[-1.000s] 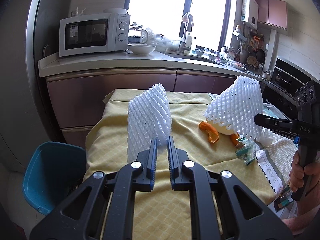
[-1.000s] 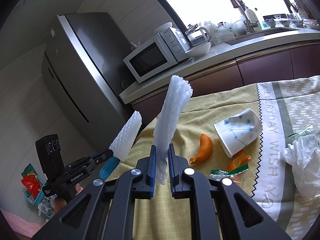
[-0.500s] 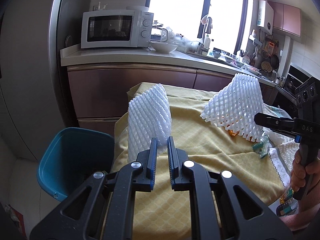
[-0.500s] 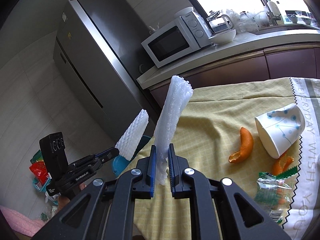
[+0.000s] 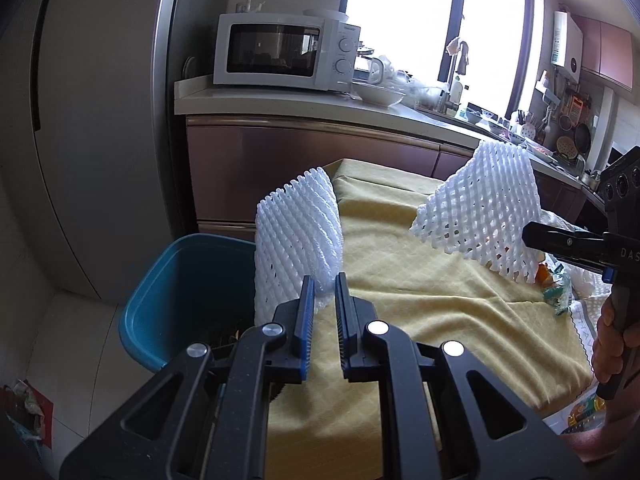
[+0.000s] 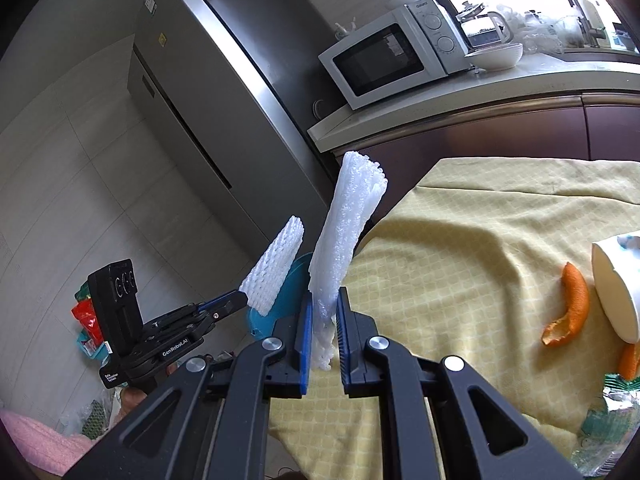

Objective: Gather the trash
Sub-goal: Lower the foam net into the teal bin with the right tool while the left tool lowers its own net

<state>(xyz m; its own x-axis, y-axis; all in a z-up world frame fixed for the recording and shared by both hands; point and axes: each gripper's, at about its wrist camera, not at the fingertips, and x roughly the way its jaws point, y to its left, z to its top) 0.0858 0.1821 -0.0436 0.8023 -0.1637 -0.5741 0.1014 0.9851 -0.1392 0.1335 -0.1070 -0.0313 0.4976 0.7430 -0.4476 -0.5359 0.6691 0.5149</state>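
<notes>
Kitchen; table (image 5: 420,292) under yellow cloth, teal bin (image 5: 180,292) off its left edge. Left gripper (image 5: 322,308): jaws narrow, pinching white foam fruit net (image 5: 296,240) near bin. Right gripper (image 6: 322,320): jaws narrow on second foam net (image 6: 344,240) above table's left edge. Risk: light nets spring or drift, landing outside bin if let go early; orange peel (image 6: 568,312) uncollected.

Ahead of me a white microwave (image 5: 285,53) sits on the pale countertop (image 5: 280,100), with a white bowl (image 5: 378,95) just beside it. A tall steel fridge (image 6: 224,92) stands to the counter's left. Brown cabinet fronts (image 5: 304,160) run below. A bright window (image 5: 404,20) glares behind the tap (image 5: 460,54).
</notes>
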